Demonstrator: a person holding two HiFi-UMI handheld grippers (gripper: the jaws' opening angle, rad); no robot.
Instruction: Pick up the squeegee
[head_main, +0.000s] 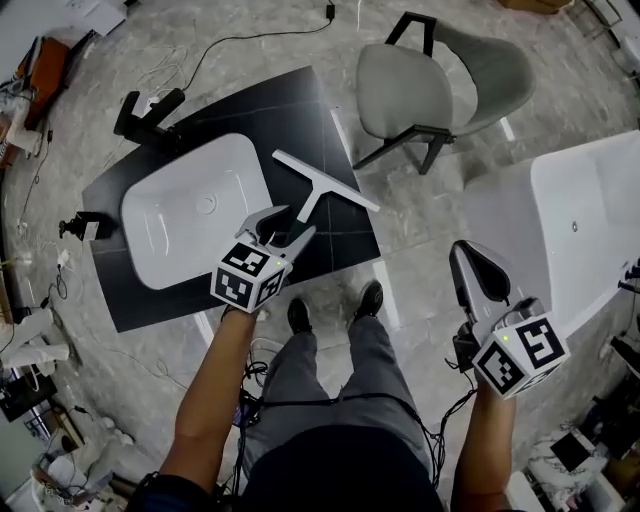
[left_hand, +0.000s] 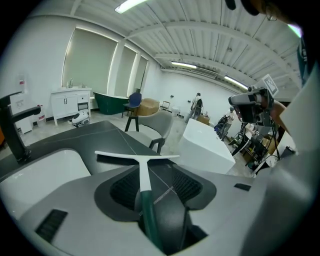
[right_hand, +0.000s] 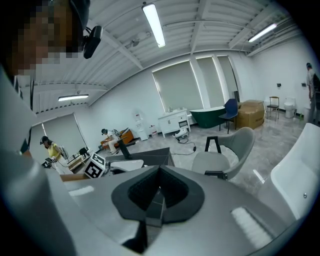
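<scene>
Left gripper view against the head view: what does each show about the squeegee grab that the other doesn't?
Only the left gripper view: the dark green handle end of the squeegee lies between the open jaws, and the pads are not pressing on it. Only the head view: the right gripper off to the side over the floor, and the left gripper seen from outside. Both: the squeegee lying on the black countertop, the white basin and the grey chair.
</scene>
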